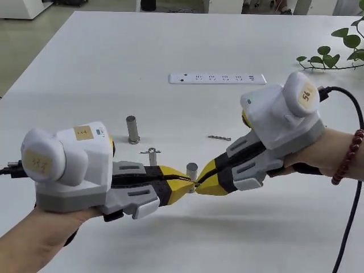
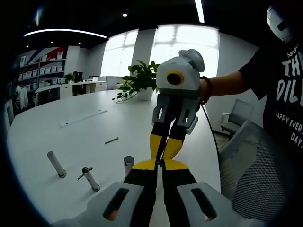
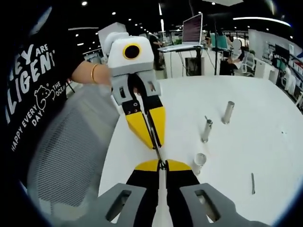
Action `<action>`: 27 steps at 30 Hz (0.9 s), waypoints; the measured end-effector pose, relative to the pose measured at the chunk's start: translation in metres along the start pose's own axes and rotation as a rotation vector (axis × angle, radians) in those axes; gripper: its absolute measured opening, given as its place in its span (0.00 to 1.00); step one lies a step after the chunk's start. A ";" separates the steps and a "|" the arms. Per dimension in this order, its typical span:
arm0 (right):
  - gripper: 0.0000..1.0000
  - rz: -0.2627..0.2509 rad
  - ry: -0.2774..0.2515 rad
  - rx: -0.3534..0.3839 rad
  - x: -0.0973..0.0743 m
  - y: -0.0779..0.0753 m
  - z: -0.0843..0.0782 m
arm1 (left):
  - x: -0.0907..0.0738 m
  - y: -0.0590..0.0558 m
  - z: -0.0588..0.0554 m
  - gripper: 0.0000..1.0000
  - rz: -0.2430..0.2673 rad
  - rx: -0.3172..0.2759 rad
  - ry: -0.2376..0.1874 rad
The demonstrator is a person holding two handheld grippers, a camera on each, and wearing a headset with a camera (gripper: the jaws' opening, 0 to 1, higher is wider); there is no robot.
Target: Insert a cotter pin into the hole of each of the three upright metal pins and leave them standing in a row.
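Observation:
Three metal pins stand on the white table [image 1: 114,62]: a bare one [image 1: 132,129], one with a cotter pin through it [image 1: 152,154], and a bare one [image 1: 192,169] just behind the gripper tips. My left gripper [image 1: 189,185] and right gripper [image 1: 200,183] meet tip to tip in front of that third pin. Both are shut, and a thin cotter pin [image 3: 160,155] spans between their tips. A loose cotter pin [image 1: 219,137] lies on the table to the right of the pins.
A white power strip [image 1: 217,78] lies further back on the table. A green plant [image 1: 335,51] reaches in at the far right edge. A cable [image 1: 355,170] runs from the right gripper. An office chair [image 2: 251,179] stands by the table's side.

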State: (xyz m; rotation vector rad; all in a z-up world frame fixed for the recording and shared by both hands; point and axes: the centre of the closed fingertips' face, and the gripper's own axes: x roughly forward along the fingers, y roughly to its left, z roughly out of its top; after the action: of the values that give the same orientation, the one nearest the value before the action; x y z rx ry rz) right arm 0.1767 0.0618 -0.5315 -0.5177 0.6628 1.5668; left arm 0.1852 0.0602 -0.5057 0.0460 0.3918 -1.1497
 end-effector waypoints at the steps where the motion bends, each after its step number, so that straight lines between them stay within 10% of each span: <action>1: 0.00 -0.001 0.014 -0.016 0.000 0.000 -0.001 | 0.001 0.000 -0.001 0.00 -0.001 0.005 0.006; 27: 0.00 -0.095 0.293 -0.038 -0.015 -0.033 -0.045 | 0.018 0.027 -0.020 0.24 0.171 0.033 0.034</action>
State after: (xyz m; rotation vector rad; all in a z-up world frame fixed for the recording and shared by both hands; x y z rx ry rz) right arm 0.2083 0.0213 -0.5580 -0.8057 0.8180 1.4298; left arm 0.2095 0.0604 -0.5347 0.1260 0.3917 -0.9872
